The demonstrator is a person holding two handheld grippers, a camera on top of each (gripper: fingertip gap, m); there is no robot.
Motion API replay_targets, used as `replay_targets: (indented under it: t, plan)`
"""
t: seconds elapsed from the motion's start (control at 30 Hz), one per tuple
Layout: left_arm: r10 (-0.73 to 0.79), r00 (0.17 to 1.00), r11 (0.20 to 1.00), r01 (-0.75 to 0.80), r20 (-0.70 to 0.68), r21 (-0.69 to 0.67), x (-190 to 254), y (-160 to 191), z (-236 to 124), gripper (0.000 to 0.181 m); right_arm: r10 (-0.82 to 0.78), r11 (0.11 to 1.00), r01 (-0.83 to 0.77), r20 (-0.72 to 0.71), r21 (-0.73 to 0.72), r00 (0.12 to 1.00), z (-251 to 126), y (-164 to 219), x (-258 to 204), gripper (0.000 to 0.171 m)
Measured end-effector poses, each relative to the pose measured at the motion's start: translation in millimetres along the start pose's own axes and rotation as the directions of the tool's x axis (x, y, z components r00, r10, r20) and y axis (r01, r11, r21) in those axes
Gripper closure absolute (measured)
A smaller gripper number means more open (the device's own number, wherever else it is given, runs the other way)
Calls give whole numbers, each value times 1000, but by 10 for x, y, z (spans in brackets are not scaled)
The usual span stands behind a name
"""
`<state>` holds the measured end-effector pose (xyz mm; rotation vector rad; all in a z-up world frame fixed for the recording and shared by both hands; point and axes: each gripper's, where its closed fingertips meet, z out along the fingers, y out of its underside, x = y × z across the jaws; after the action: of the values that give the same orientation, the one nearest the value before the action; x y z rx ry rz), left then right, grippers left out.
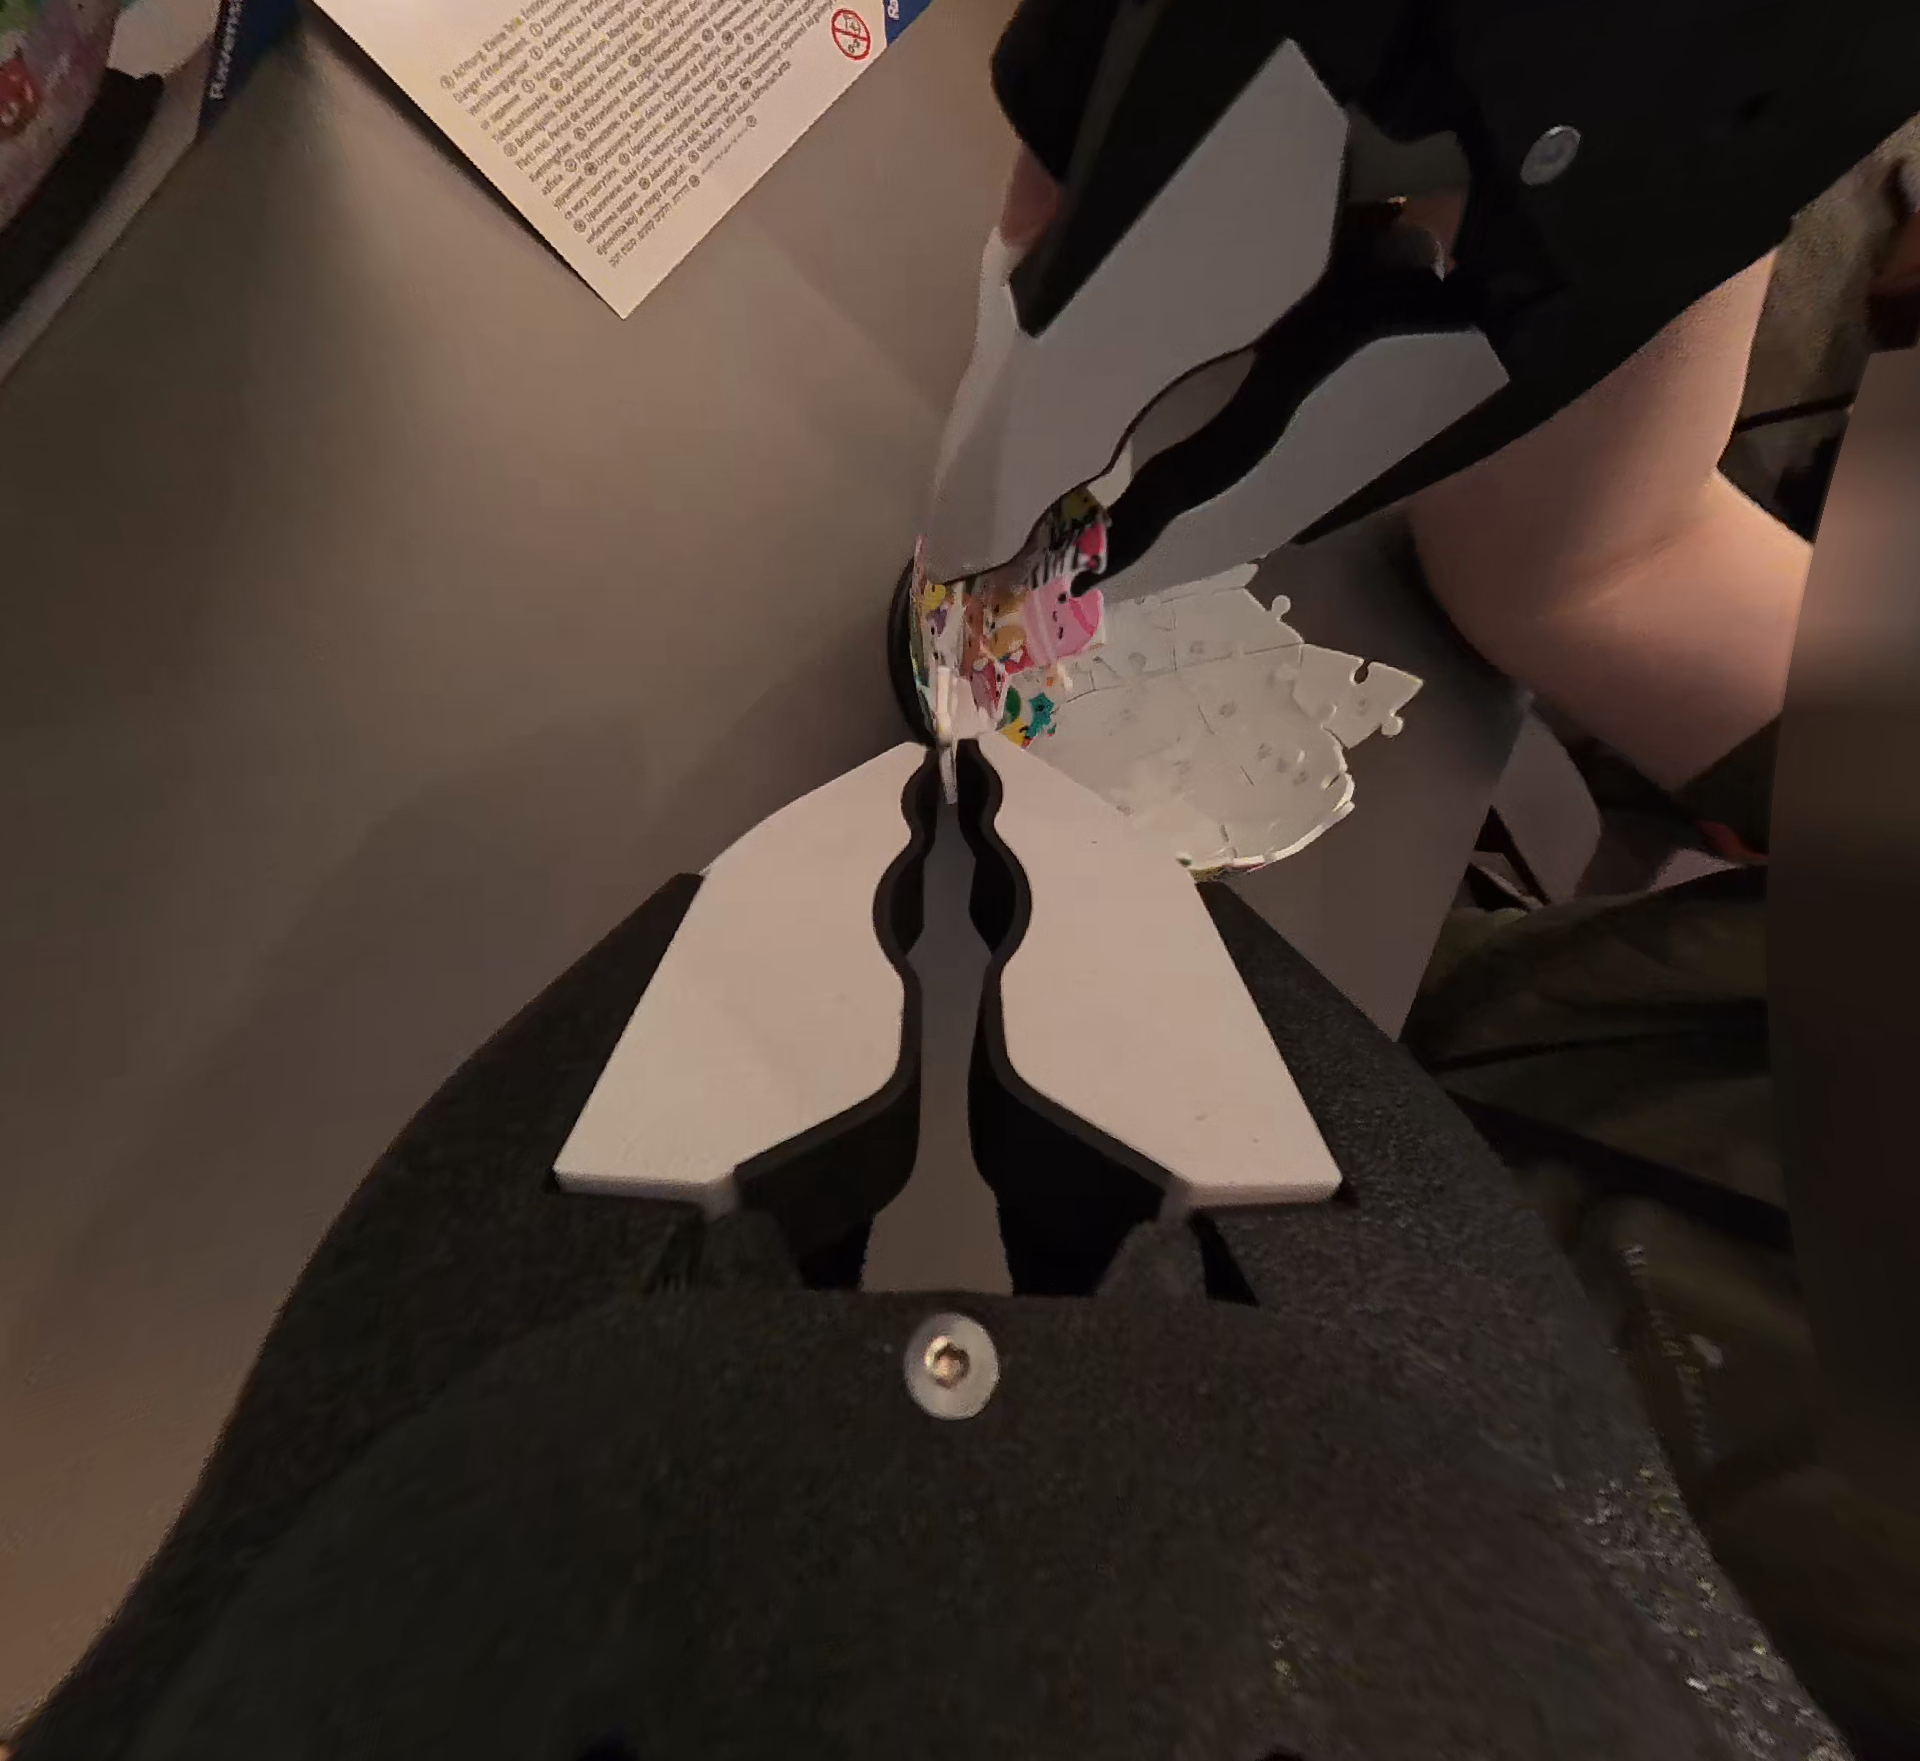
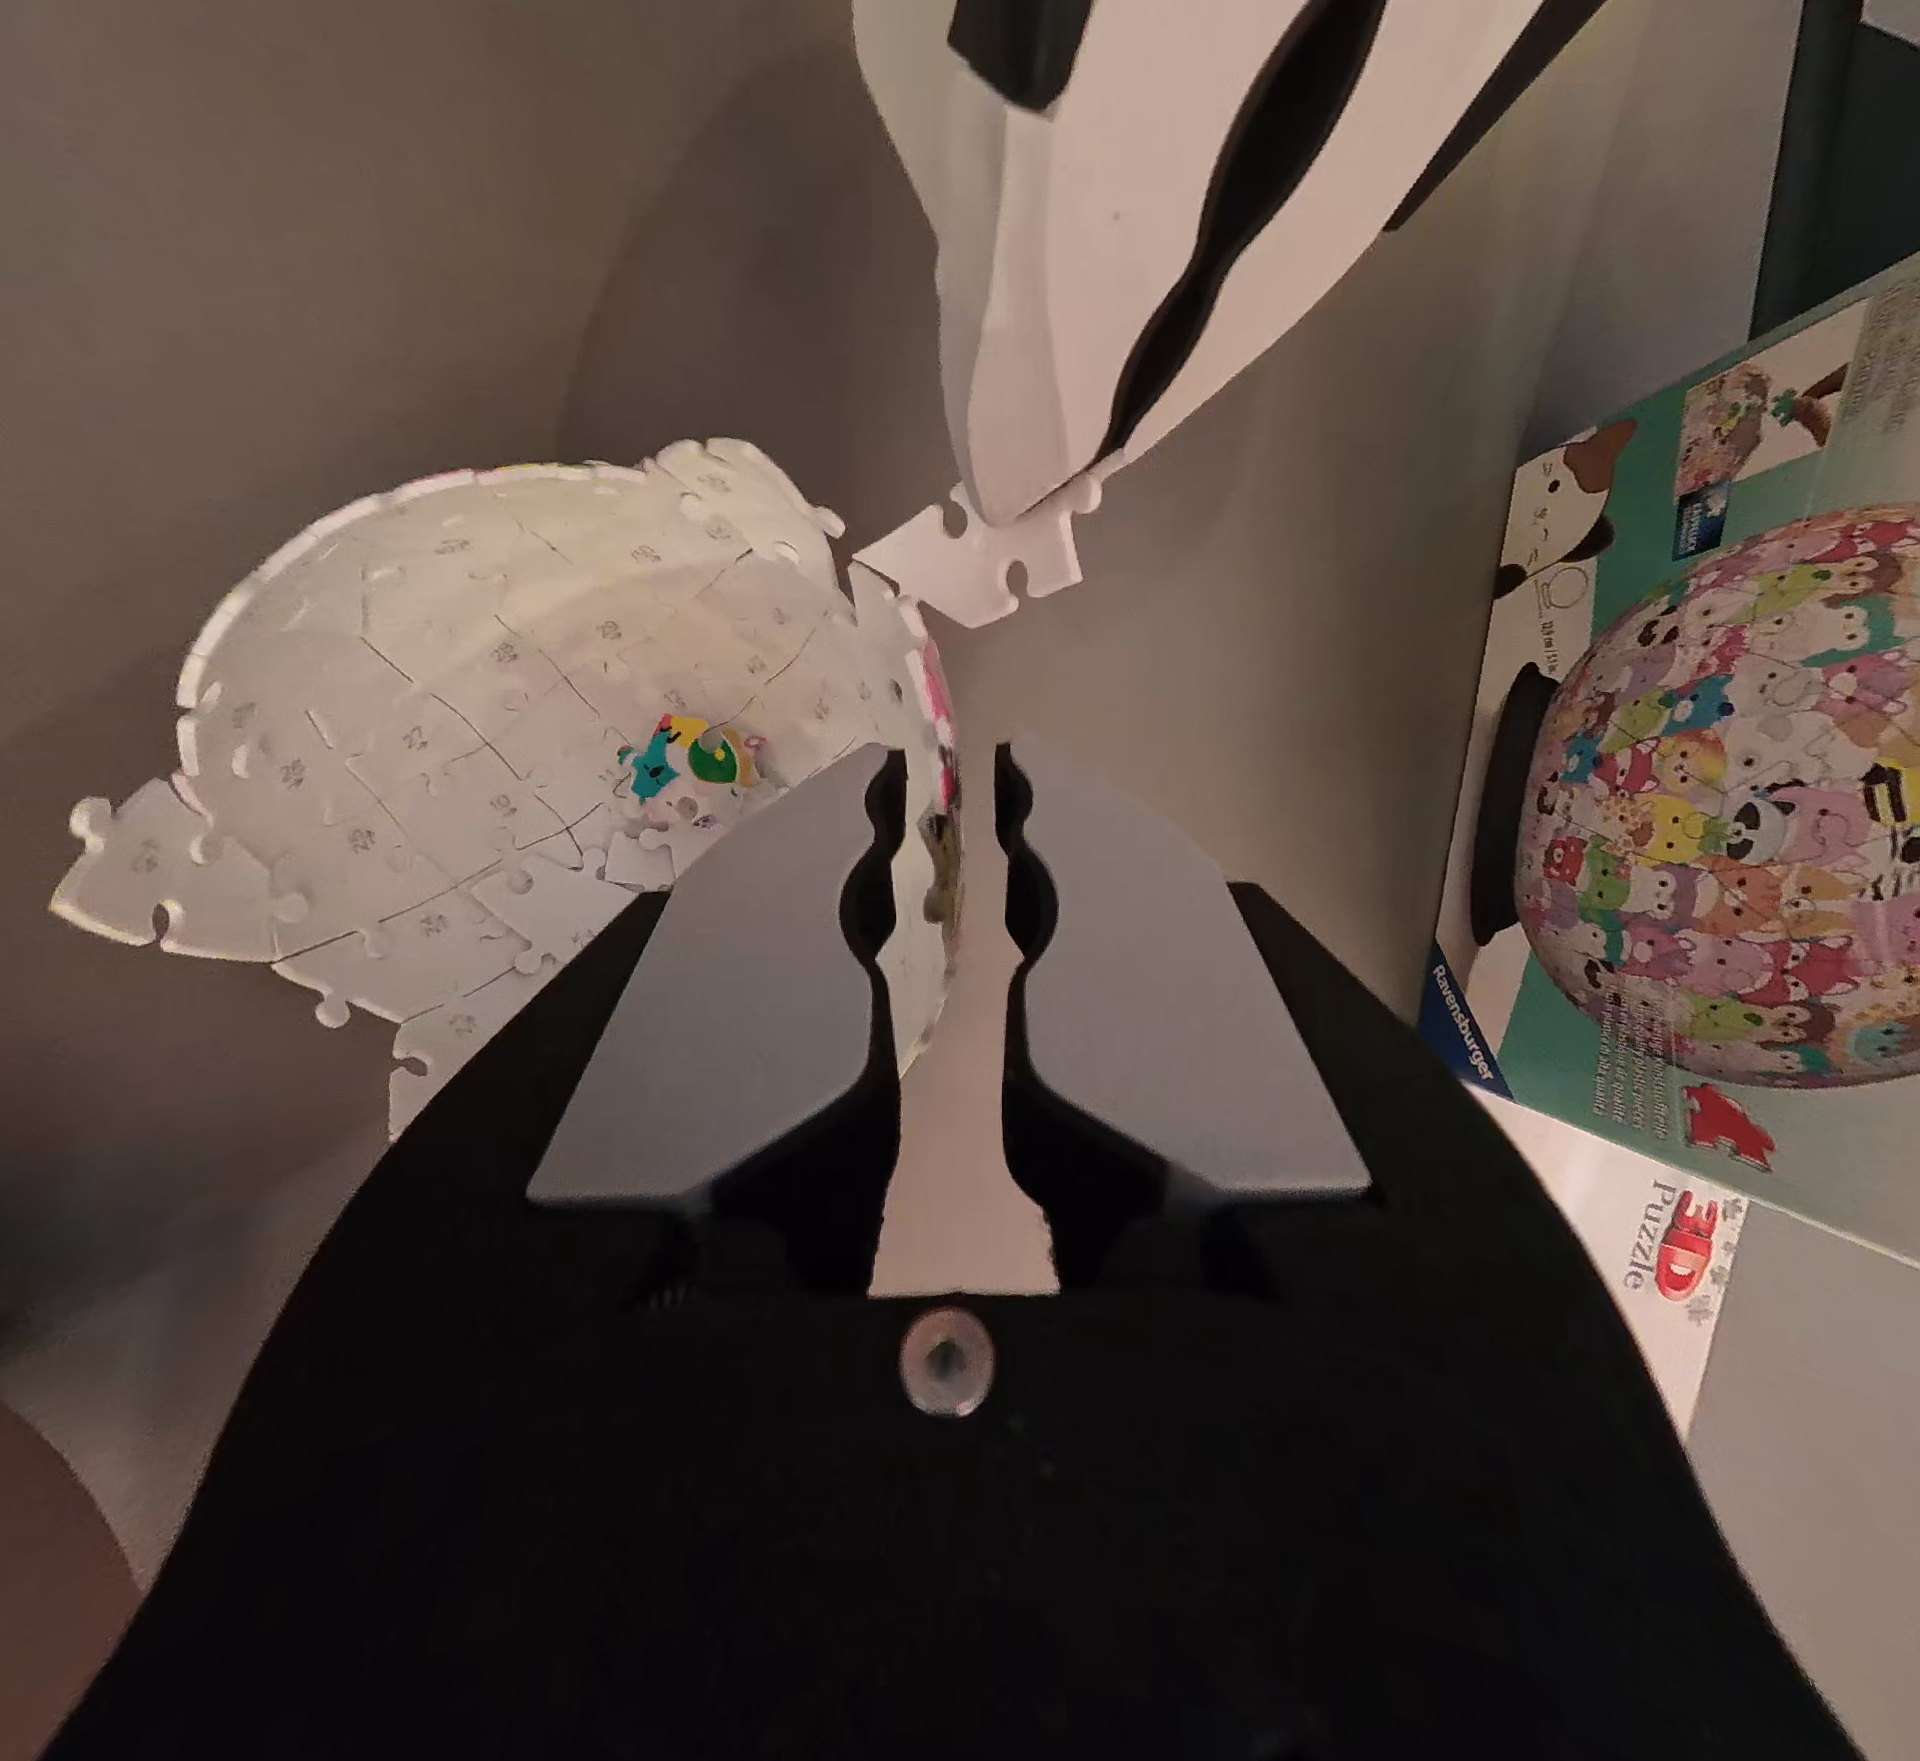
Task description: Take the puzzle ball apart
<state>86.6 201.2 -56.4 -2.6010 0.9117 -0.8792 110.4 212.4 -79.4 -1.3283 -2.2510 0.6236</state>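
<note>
Left hand-held gripper [image 2: 1023,506] pinches a white piece [image 2: 977,558] (beside the puzzle ball [image 2: 468,724]).

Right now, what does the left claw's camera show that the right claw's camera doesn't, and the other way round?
Only the left view: a printed sheet on the table and a person's forearm.
Only the right view: the box front with the ball picture, and a loose white piece pinched in the left claw.
Both: the half-open puzzle ball, its white inside showing, gripped at its rim by the right claw.
</note>
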Motion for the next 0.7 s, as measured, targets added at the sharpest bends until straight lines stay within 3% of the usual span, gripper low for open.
replay_targets:
  t: [0.2,0.7]
  plan:
    - [46,998,997,-44,33,-65,-26,15,-12,178,20,999,-19,20,-37,1000,29,96,-18,158]
    - [44,996,991,-54,-84,-122,129,66,13,175,24,999,-25,21,38,999,-98,28,-20,163]
